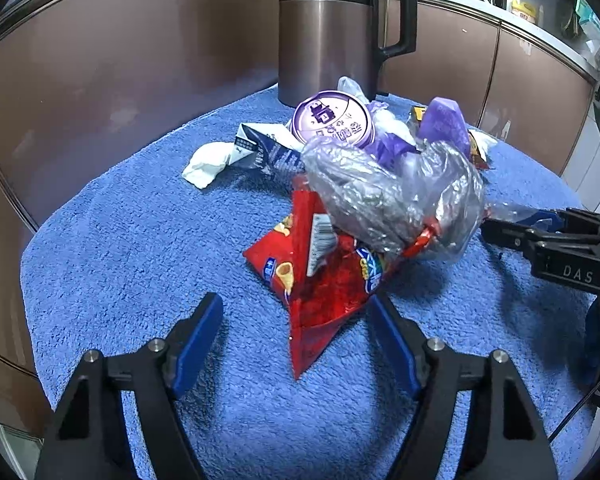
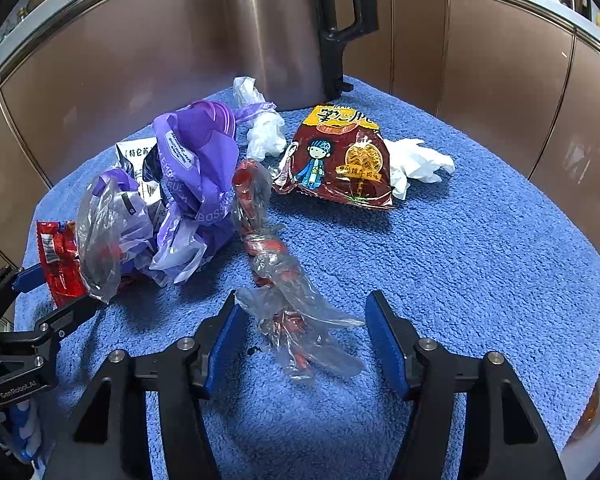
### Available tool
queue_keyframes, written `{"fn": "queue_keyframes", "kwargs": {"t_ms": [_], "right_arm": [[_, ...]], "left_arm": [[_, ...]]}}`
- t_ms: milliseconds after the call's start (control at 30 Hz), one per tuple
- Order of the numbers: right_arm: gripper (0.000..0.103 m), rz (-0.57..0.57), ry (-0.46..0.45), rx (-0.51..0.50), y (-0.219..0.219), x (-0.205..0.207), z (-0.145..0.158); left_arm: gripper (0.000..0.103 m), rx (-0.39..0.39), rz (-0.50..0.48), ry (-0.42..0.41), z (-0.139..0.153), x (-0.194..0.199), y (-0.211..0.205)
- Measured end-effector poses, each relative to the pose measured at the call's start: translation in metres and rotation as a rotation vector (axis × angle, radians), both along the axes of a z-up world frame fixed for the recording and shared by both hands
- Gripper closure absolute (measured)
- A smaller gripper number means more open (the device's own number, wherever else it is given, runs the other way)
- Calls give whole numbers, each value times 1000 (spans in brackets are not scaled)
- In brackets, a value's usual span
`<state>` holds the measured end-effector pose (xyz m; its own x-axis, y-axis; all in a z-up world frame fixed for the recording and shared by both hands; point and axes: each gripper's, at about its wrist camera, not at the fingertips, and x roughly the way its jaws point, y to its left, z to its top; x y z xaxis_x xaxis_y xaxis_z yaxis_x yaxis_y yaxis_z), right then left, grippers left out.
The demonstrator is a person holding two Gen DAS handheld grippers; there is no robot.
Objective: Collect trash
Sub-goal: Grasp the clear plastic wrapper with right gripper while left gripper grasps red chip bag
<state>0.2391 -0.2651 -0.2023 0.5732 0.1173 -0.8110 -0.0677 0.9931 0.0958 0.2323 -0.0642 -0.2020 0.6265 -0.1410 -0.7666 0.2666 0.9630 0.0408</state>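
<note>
Trash lies piled on a blue towel [image 1: 120, 264]. In the left wrist view my left gripper [image 1: 296, 316] stands open around the lower corner of a red snack bag [image 1: 320, 280]; its left pad is clear of the bag. A crumpled clear plastic bag [image 1: 392, 196] lies on the red bag, with a purple-lidded cup [image 1: 332, 120] behind. My right gripper [image 2: 304, 316] is open around a clear wrapper with red scraps [image 2: 296, 320], pads not pressing it. A purple plastic bag [image 2: 196, 168] and a noodle packet [image 2: 340, 156] lie further back.
A tall brown and black kettle [image 1: 324, 28] stands at the towel's back edge before brown cabinet doors [image 1: 120, 60]. A milk carton [image 1: 260, 148] and white tissue [image 1: 206, 162] lie left of the cup. White crumpled plastic [image 2: 416, 160] sits right of the noodle packet.
</note>
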Motion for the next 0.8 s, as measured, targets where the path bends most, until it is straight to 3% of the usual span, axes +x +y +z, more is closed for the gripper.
{"fn": "queue_keyframes", "kwargs": {"t_ms": [167, 367, 500, 533, 567, 800], "right_arm": [[55, 2, -9, -3, 0, -5, 2], [68, 1, -15, -11, 1, -11, 3], [82, -2, -17, -13, 0, -16, 5], [84, -2, -18, -16, 1, -18, 5], [85, -3, -20, -17, 1, -20, 6], [89, -12, -49, -27, 1, -42, 21]], "left_arm": [[52, 3, -15, 14, -2, -1, -3], [66, -9, -12, 30, -3, 0, 1], [73, -23, -14, 31, -1, -3, 3], [82, -32, -17, 36, -1, -5, 5], [86, -43, -20, 48, -1, -5, 5], [92, -104, -20, 72, 5, -26, 19]]}}
